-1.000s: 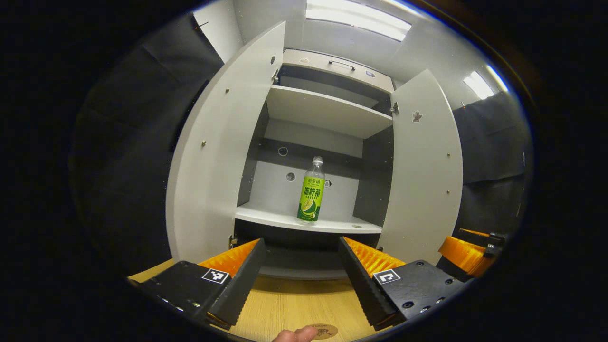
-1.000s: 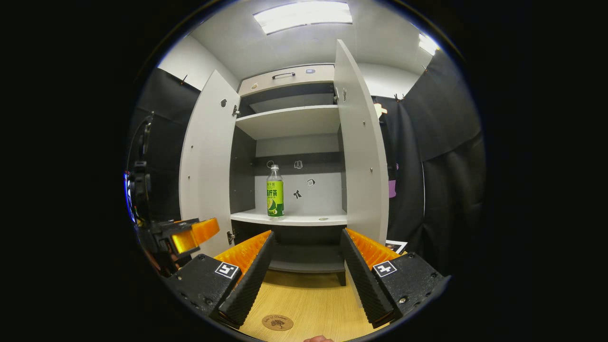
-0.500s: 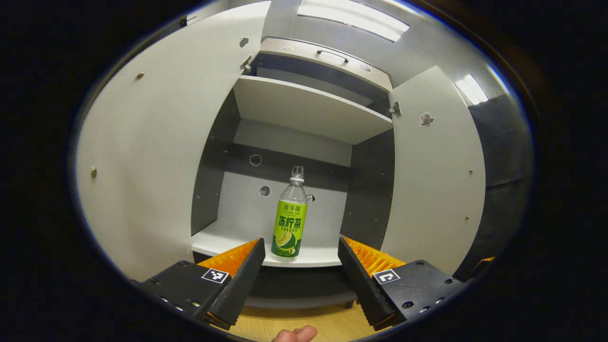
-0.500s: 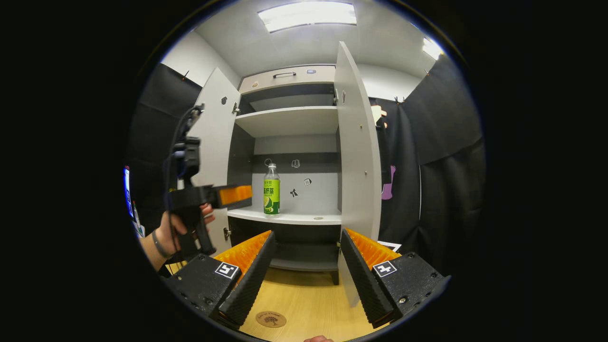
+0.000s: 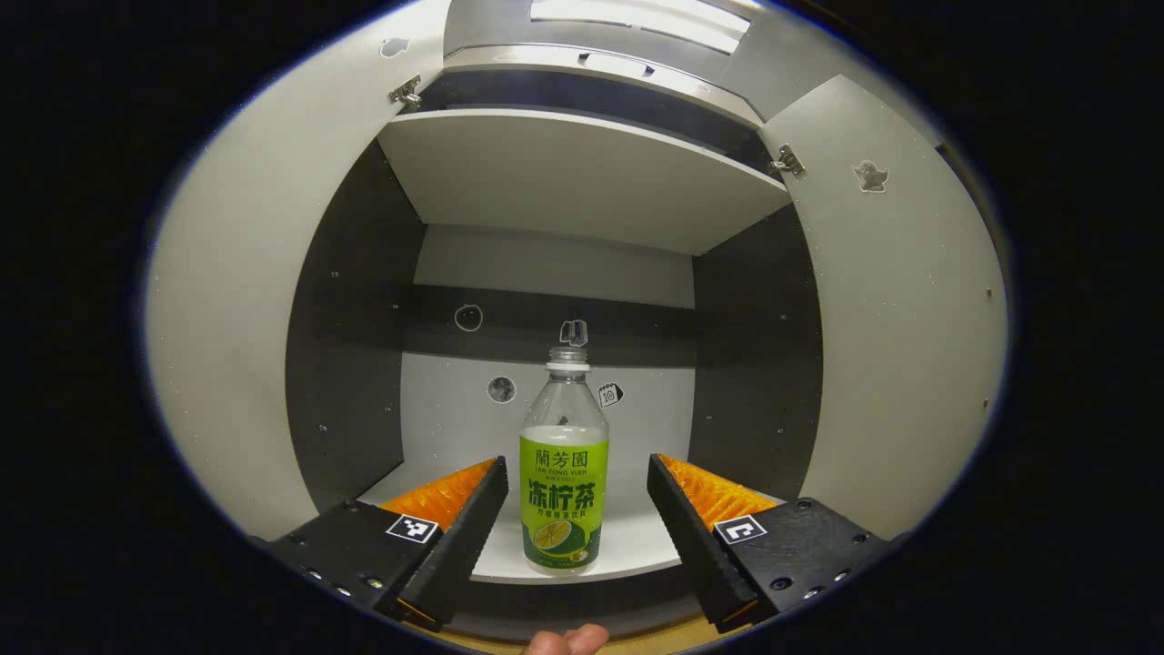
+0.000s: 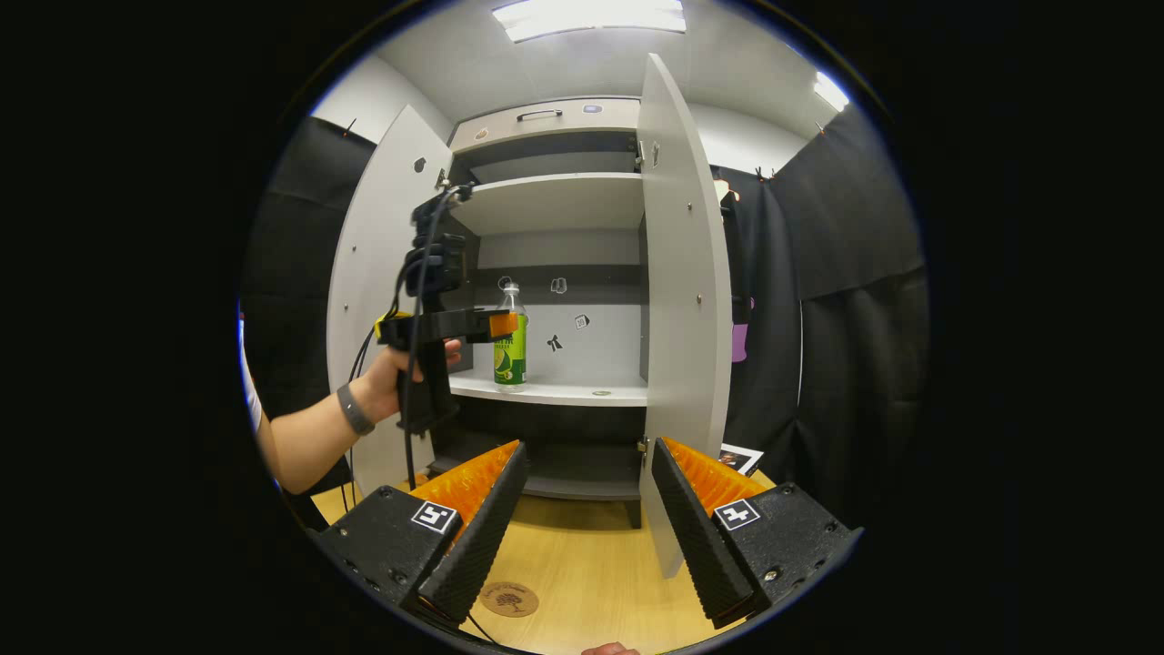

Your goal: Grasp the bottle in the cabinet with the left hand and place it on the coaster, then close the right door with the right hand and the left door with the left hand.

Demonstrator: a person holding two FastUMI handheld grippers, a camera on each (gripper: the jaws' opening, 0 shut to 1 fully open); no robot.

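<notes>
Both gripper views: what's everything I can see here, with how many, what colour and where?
Bottle: one, clear with green label, upright on the lower shelf.
Cabinet: one, white with dark inner walls, on the table.
Doors: two, white, both open.
Coaster: one, brown, on the table before the cabinet.
Table: one, light wood.
Stickers: several, small, on the back wall.
Left tongs: one, open, either side of the bottle.
Right tongs: one, open, above the table.
Hand: one, holding the left tongs.

The clear plastic bottle (image 5: pixel 564 473) has a green label (image 5: pixel 563 509) with big dark writing. A small white sticker (image 5: pixel 611 394) inside the grey cabinet (image 5: pixel 455 428) seems to say 10.
</notes>
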